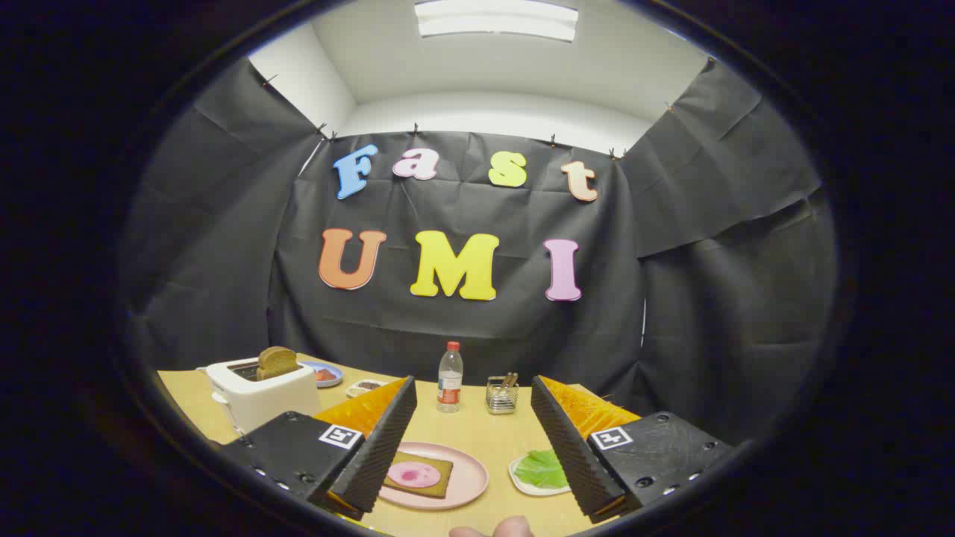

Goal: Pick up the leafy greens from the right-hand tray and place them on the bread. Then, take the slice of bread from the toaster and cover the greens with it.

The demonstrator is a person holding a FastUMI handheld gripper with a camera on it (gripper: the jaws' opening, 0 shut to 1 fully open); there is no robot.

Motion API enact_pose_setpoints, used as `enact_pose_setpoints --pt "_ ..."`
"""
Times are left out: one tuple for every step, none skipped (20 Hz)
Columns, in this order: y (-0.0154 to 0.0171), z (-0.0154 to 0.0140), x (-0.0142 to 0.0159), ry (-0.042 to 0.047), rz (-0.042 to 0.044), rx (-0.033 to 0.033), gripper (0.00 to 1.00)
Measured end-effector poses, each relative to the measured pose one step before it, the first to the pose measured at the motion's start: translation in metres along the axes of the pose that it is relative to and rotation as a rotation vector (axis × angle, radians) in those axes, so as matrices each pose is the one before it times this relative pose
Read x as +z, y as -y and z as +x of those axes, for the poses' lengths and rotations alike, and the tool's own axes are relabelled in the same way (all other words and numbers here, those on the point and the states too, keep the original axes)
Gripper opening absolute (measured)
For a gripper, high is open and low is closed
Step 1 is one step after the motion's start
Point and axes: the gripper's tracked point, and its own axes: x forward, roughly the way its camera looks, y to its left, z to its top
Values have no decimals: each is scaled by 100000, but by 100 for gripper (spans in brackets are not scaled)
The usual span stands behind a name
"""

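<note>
My gripper [471, 391] is open, with its two ribbed black fingers [377, 447] spread wide above the wooden table [477, 432] and nothing between them. Below the gap, close to the left finger, a slice of bread [419, 474] topped with a pink round slice lies on a pink plate [470, 485]. The leafy greens [543, 468] rest on a small white tray [528, 486] just inside the right finger, partly hidden by it. A white toaster [261, 395] stands beyond the left finger, and a brown bread slice [277, 362] sticks up from its slot.
A water bottle [450, 377] and a wire basket [502, 395] with utensils stand mid-table beyond the fingers. A small blue plate [324, 374] with red food and a little dish [365, 386] sit behind the toaster. A fingertip [492, 529] of a person shows below the plates.
</note>
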Motion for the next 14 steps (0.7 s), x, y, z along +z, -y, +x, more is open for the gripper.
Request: enact_pose_setpoints --pt "107 47 -226 -336 446 -154 95" --pt "198 -1 -93 -146 200 -232 95" --pt "73 40 -132 -56 259 -179 95" --pt "-54 85 -102 -423 163 292 95" --pt "-157 59 -393 -976 -190 738 95" --pt "-118 177 -417 -1135 -510 795 95" --pt "152 107 -240 -724 -253 -25 95" --pt "128 80 -103 -259 18 -169 95" --pt "75 89 -256 -402 -119 -48 95" --pt "108 115 -18 -23 -157 -282 95" --pt "131 78 3 329 68 -391 95" --pt "55 127 -63 322 128 -235 95" --pt "-86 69 -140 132 -114 27 95" --pt "-71 243 -360 -570 -360 172 95"
